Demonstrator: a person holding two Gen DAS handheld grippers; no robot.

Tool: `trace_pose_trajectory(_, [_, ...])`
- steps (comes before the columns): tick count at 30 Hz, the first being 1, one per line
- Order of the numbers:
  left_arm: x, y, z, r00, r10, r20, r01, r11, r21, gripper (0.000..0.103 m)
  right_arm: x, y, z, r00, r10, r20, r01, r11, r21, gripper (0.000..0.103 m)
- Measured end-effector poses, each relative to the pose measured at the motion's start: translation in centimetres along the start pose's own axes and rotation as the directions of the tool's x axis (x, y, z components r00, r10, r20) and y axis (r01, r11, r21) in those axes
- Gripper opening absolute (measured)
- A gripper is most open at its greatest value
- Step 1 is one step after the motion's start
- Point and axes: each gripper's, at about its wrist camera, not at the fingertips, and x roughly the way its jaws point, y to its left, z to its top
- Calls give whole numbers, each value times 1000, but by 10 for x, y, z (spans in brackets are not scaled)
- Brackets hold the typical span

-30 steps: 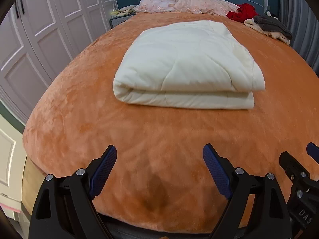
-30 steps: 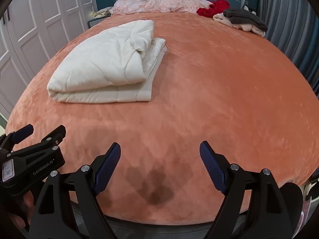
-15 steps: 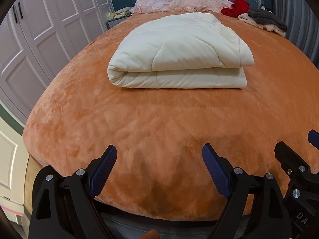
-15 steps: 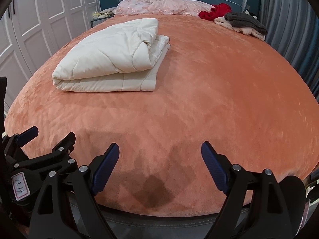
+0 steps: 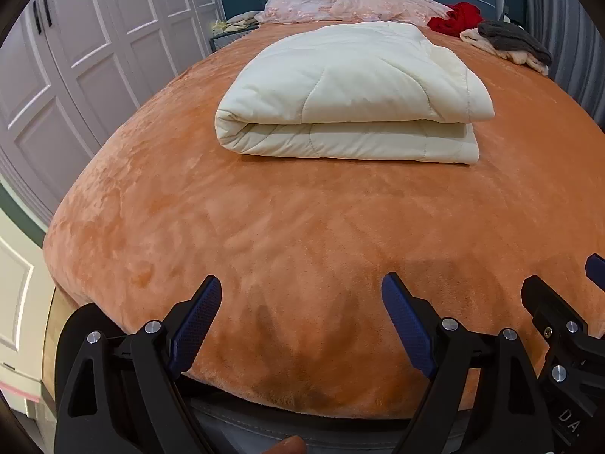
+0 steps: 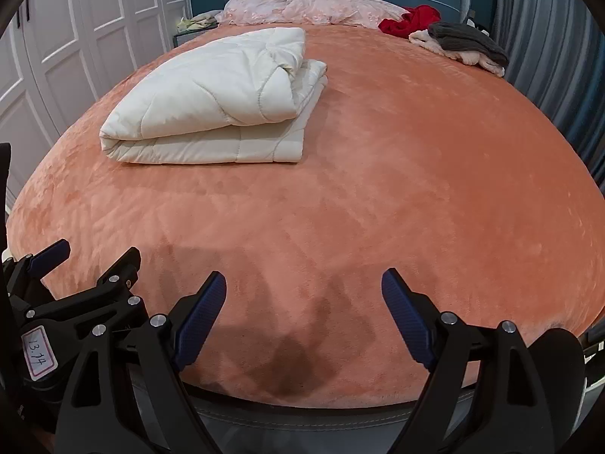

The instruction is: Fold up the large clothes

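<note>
Left wrist view
- Left tongs (image 5: 300, 295): spread wide, nothing between the blue pads, hanging over the near edge of the bed (image 5: 302, 227).
- Quilt (image 5: 351, 90): cream, folded into a thick rectangle, lying on the orange bedspread well apart from the tongs, rolled fold at its left.
- Far end: pink bedding (image 5: 351, 3), a red garment (image 5: 457, 19), a grey one (image 5: 514, 39) on pale cloth.
- Left side: white wardrobe doors (image 5: 94, 49).

Right wrist view
- Right tongs (image 6: 304, 287): also wide and empty (only bedspread shows between the pads).
- Quilt (image 6: 211, 102): up and left of the tongs, untouched.
- Neighbour: the left tongs (image 6: 94, 253) at the lower left edge.
</note>
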Motion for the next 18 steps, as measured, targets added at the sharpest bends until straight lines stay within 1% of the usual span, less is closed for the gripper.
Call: trace_pose_trajectory(18, [-6,6,-2,999,9,35,-9,1000,-15,83,-4,2,-2,1000,-3,4,3,1000,2,82])
